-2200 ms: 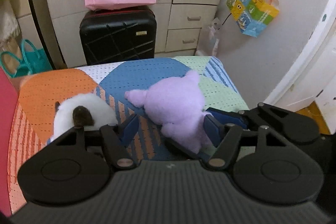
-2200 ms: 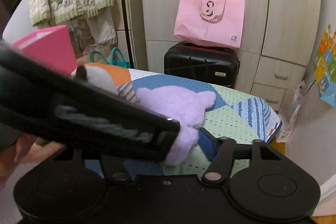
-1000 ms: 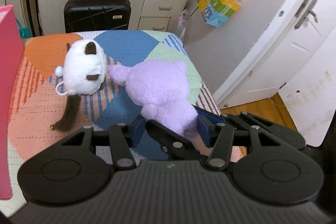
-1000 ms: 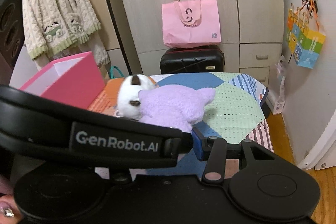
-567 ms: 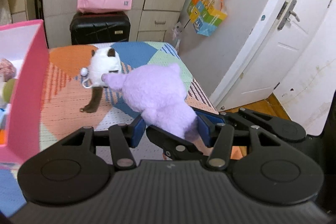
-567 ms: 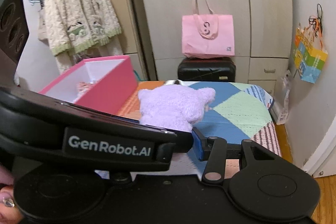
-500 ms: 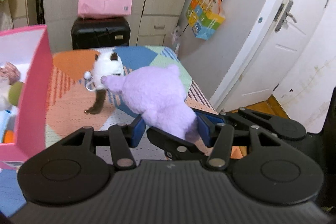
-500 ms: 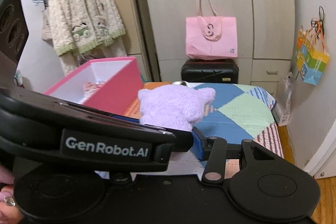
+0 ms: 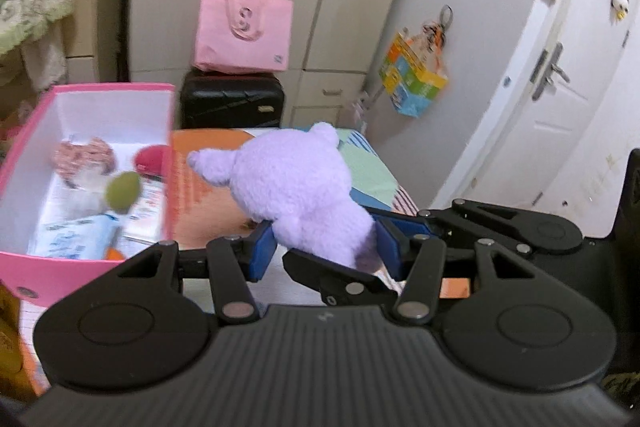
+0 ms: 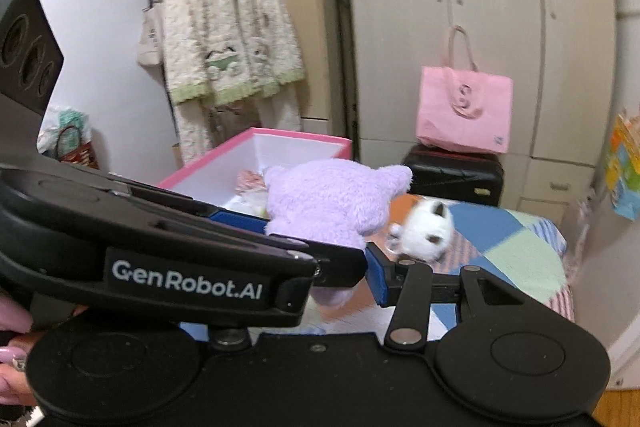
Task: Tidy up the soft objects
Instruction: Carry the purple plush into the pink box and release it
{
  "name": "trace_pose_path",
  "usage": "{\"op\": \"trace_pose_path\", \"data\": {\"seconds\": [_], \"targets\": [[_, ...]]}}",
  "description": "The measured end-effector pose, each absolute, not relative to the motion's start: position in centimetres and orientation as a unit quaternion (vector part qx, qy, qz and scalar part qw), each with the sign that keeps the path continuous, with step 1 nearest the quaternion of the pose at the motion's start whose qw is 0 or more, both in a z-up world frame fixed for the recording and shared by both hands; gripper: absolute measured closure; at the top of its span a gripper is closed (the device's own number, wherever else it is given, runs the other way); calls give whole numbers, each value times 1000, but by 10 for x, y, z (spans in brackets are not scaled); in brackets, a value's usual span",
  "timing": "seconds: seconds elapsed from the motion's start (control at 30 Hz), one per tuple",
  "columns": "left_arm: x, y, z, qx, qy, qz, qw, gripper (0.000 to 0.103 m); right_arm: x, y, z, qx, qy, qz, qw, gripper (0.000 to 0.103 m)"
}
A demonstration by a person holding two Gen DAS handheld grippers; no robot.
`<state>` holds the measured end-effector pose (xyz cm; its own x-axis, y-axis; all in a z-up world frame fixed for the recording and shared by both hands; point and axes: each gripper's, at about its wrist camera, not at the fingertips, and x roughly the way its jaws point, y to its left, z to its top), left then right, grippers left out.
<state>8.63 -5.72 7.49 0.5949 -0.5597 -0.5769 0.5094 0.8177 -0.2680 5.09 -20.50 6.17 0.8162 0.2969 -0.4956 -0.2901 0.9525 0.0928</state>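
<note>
My left gripper (image 9: pixel 326 247) and my right gripper (image 10: pixel 320 267) are both shut on a purple plush toy (image 9: pixel 300 183), held in the air above the bed; it also shows in the right wrist view (image 10: pixel 332 203). The two grippers cross, so the right gripper's left finger is hidden behind the left gripper's body. A pink box (image 9: pixel 24 267) with white inside stands to the left and holds several soft items; it also shows in the right wrist view (image 10: pixel 304 139). A white plush cat (image 10: pixel 424 231) lies on the patchwork bed cover (image 10: pixel 520 255).
A black suitcase (image 9: pixel 232 99) with a pink tote bag (image 9: pixel 244 35) on it stands behind the bed against the wardrobe. A fluffy cardigan (image 10: pixel 228 39) hangs at the left. A white door (image 9: pixel 560 95) is at the right, with a colourful bag (image 9: pixel 412 83) hanging beside it.
Both grippers have lifted the purple plush off the bed and carried it left toward the pink box. The white cat has stayed on the bed.
</note>
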Motion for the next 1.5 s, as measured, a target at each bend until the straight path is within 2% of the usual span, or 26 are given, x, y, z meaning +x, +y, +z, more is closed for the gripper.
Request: {"op": "trace_pose_path", "data": {"seconds": [0.43, 1.03, 1.13, 1.27, 1.37, 1.5], "targets": [[144, 45, 76, -92, 330, -227, 912, 56, 130, -125, 65, 53, 289, 236, 926, 50], [221, 87, -1, -98, 414, -160, 890, 57, 214, -68, -5, 23, 377, 272, 885, 49], [222, 86, -4, -91, 413, -152, 893, 55, 216, -64, -8, 6, 383, 266, 885, 44], [217, 82, -1, -54, 398, -128, 907, 47, 213, -61, -6, -2, 384, 269, 883, 40], [207, 82, 7, -40, 387, -129, 912, 41, 202, -63, 3, -23, 371, 264, 890, 29], [188, 88, 24, -30, 366, -137, 920, 34, 186, -69, 17, -32, 359, 255, 897, 29]]}}
